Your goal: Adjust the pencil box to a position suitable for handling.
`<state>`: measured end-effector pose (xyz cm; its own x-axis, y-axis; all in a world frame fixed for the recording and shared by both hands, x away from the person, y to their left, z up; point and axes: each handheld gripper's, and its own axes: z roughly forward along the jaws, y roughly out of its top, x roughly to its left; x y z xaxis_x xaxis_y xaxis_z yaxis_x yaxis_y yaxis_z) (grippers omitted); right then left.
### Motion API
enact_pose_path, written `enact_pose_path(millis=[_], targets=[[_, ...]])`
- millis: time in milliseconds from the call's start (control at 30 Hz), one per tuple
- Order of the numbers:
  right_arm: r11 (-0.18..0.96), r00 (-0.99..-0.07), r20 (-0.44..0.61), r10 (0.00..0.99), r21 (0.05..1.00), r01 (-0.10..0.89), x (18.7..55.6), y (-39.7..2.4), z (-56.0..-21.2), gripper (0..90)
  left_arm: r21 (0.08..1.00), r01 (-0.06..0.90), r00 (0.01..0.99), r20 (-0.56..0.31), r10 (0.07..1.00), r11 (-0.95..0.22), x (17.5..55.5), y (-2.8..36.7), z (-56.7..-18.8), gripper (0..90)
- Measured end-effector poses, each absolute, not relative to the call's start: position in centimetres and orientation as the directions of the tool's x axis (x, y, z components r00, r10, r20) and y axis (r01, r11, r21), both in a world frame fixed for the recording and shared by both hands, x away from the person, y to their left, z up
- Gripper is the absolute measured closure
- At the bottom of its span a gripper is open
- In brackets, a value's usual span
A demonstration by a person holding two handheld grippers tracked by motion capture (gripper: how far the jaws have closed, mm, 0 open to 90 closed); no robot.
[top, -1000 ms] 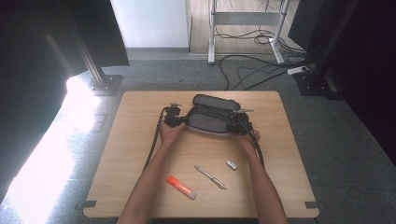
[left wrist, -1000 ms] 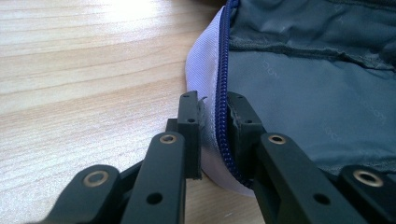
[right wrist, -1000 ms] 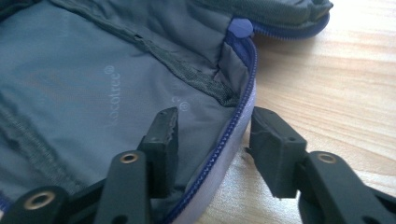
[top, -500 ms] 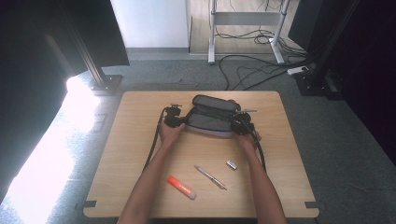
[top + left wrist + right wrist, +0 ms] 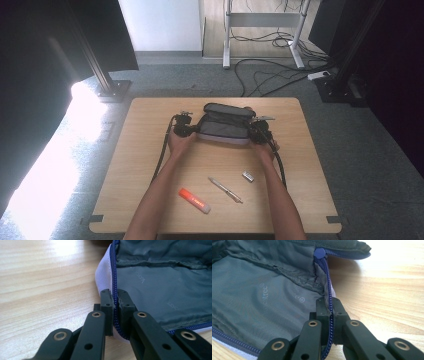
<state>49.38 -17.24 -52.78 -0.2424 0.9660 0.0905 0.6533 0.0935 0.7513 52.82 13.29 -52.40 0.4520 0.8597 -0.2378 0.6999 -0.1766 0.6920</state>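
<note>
A: From the high view, where is the pouch (image 5: pixel 223 126)?

B: It lies at the far middle of the wooden table (image 5: pixel 140 165), a grey case with its top flap open. The left gripper (image 5: pixel 186 129) is at its left end and the right gripper (image 5: pixel 256 131) at its right end, each in a hand that comes in from the near edge.

A: Can you tell from up there whether the jaws grip anything?

B: Not well; the jaws are too small there. The gripper views settle it. In the left gripper view the left gripper (image 5: pixel 115 305) is clamped on the pouch's edge, with the blue zipper (image 5: pixel 114 277) running between its two black jaws and the pale outer fabric on one side.

A: And the right one?

B: The same. In the right gripper view the right gripper (image 5: pixel 330 311) pinches the zipper edge (image 5: pixel 327 287) at the other end. Both sets of jaws have just been closing, with that edge between them. That view also shows the grey lining (image 5: pixel 262 295) with faint printed lettering, which the high view cannot resolve.

A: What does the high view add?

B: The loose things on the near part of the table: an orange marker (image 5: pixel 195 200) to the left, a pen (image 5: pixel 225 190) in the middle, and a small silver object (image 5: pixel 248 176) just right of it, all well apart from the pouch.
</note>
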Motion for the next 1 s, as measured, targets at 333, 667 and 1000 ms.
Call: enact_pose_path(millis=[333, 667, 1000], targets=[[0.069, -0.241, 0.106, 0.965, 0.783, 0.618, 48.8, -17.0, -51.6, 86.5, 0.756, 0.635, 0.476, -0.219, 0.852, -0.161, 51.5, 13.7, -50.0, 85.6], [0.08, -0.261, 0.094, 0.961, 0.808, 0.583, 48.2, -16.9, -50.4, 86.6, 0.77, 0.618, 0.491, -0.22, 0.843, -0.158, 50.9, 14.1, -49.0, 86.0], [0.09, -0.278, 0.08, 0.957, 0.83, 0.55, 47.7, -17.0, -49.1, 86.7, 0.782, 0.606, 0.501, -0.231, 0.834, -0.148, 50.4, 14.4, -48.1, 86.1]])
